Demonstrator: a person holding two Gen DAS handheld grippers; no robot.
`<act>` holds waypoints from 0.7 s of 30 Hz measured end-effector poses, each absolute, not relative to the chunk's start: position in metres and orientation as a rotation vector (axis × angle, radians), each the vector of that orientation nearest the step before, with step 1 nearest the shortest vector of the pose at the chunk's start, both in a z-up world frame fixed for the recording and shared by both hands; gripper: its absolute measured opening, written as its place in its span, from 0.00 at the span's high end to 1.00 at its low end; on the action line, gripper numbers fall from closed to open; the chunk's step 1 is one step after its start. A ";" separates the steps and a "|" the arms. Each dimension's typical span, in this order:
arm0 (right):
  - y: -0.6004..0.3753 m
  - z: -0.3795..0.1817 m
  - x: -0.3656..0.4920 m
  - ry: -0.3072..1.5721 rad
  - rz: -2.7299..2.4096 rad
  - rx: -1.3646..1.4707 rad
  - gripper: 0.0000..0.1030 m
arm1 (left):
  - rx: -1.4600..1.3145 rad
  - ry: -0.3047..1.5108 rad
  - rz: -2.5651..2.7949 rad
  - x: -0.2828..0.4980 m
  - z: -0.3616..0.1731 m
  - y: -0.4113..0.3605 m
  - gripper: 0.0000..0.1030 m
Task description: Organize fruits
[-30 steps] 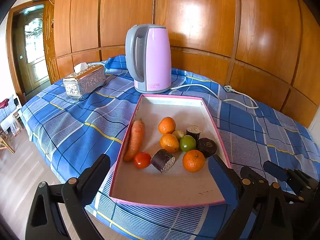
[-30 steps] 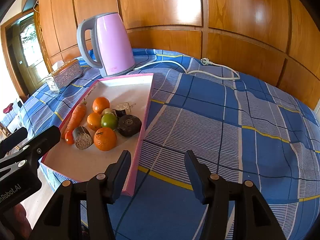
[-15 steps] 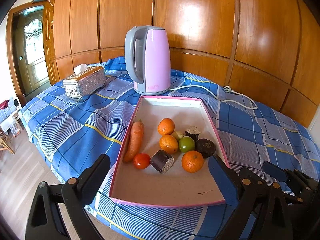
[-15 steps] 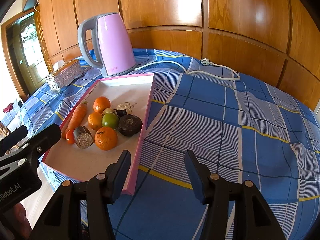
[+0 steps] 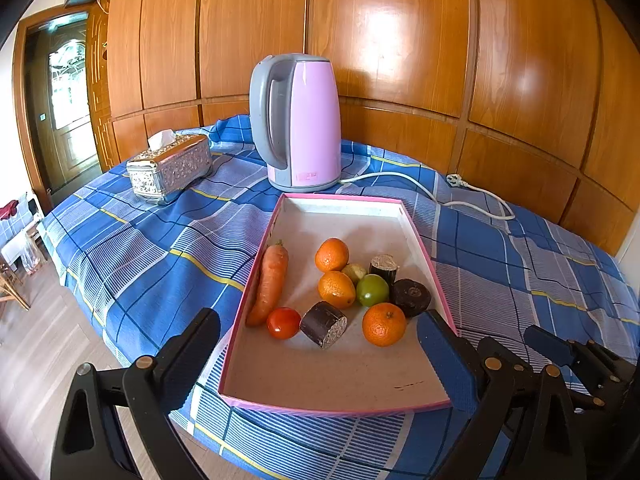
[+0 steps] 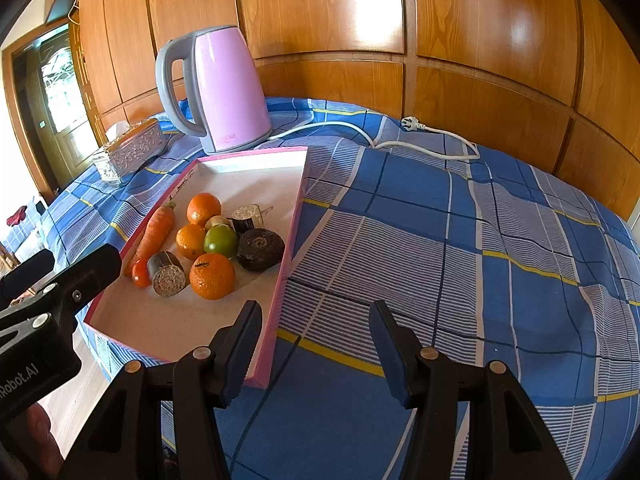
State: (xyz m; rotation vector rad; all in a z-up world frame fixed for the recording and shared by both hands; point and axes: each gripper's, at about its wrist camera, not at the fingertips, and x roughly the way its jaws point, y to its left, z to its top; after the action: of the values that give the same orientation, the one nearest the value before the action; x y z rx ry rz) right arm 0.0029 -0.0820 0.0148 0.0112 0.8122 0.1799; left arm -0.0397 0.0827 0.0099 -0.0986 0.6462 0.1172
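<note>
Jaws spreading empty, both grippers, you hovering; nearest orange [image 5: 383, 324] in tray [image 5: 336, 403]: light, firm, round, rolling — pinching across middle.

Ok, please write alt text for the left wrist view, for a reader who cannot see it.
A pink-rimmed tray on a blue checked tablecloth holds three oranges, a carrot and a tomato. The open left gripper hovers before it; a pink kettle stands behind.

- 3 oranges [image 5: 331, 255] [image 5: 336, 289] [image 5: 383, 324]
- 1 carrot [image 5: 269, 282]
- 1 tomato [image 5: 283, 323]
- 1 green fruit [image 5: 372, 290]
- 3 dark cut chunks [image 5: 325, 324] [image 5: 411, 297] [image 5: 383, 268]
- 1 tray [image 5: 320, 388]
- 1 kettle [image 5: 304, 124]
- 1 tissue box [image 5: 170, 168]
- 2 grippers [image 5: 320, 346] [image 6: 316, 330]
</note>
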 end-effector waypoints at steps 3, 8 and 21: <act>-0.083 0.015 0.003 0.814 0.180 0.012 0.45 | -0.101 0.646 0.118 -0.040 0.011 0.083 0.04; -0.083 0.014 0.003 0.817 0.181 0.011 0.45 | -0.101 0.650 0.118 -0.040 0.011 0.083 0.04; -0.083 0.010 0.004 0.823 0.182 0.012 0.45 | -0.109 0.663 0.121 -0.037 0.008 0.086 0.01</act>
State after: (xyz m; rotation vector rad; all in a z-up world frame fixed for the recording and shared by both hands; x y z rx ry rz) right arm 0.0040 -0.0827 0.0103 0.0118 0.8230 0.1825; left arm -0.0366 0.0856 0.0075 -0.1087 0.6631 0.1214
